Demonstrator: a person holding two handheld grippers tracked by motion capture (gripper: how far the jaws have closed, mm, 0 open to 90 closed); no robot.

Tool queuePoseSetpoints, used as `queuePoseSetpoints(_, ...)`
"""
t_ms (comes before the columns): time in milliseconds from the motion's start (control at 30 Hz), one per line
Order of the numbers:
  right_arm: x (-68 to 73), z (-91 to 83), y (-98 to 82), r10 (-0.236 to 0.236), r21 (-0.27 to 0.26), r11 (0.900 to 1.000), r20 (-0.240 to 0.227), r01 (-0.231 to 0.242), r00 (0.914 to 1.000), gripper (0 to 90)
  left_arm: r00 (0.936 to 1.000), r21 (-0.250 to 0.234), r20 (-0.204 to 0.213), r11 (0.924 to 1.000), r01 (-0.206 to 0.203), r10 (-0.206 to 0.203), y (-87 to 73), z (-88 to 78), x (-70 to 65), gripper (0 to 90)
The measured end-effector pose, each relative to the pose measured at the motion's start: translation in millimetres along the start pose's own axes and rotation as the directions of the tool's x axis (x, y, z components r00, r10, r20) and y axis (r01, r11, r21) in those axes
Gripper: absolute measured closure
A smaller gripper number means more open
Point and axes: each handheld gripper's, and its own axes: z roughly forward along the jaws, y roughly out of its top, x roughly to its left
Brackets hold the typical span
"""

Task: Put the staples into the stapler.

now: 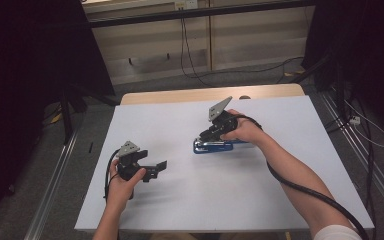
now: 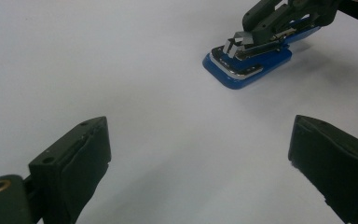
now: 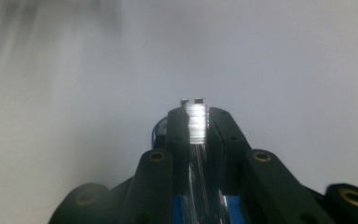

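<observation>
A blue stapler (image 1: 215,146) with a silver metal top lies on the white table (image 1: 190,200) near its middle. My right gripper (image 1: 205,136) is shut on the stapler's metal upper arm (image 3: 193,122), its two black jaws pressed against either side of it. From the left gripper view the stapler (image 2: 247,63) sits at the upper right with the right gripper (image 2: 279,21) over it. My left gripper (image 1: 155,167) is held above the table's left part, open, with nothing between its jaws, a good way left of the stapler.
The white sheet covers a wooden table (image 1: 205,93) whose far edge shows beyond it. Cables (image 1: 187,50) run over the grey floor behind. Metal rails (image 1: 55,175) flank the table on both sides.
</observation>
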Motion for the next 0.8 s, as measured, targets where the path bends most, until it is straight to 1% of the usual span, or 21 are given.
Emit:
queuePoseSetpoints(333, -0.2, 0.7, 0.5, -0.008, 0.009, 1.0, -0.002, 0.008, 1.0, 79.6, 1.0, 0.001, 0.001, 1.0, 0.0, 0.0, 0.0, 0.1, 0.2, 5.9)
queuePoseSetpoints(800, -1.5, 4.2, -1.7, -0.009, 0.006, 1.0, -0.007, 0.009, 0.9999, 79.5, 1.0, 0.006, 0.0, 1.0, -0.005, 0.005, -0.1, 0.7, 0.2, 5.9)
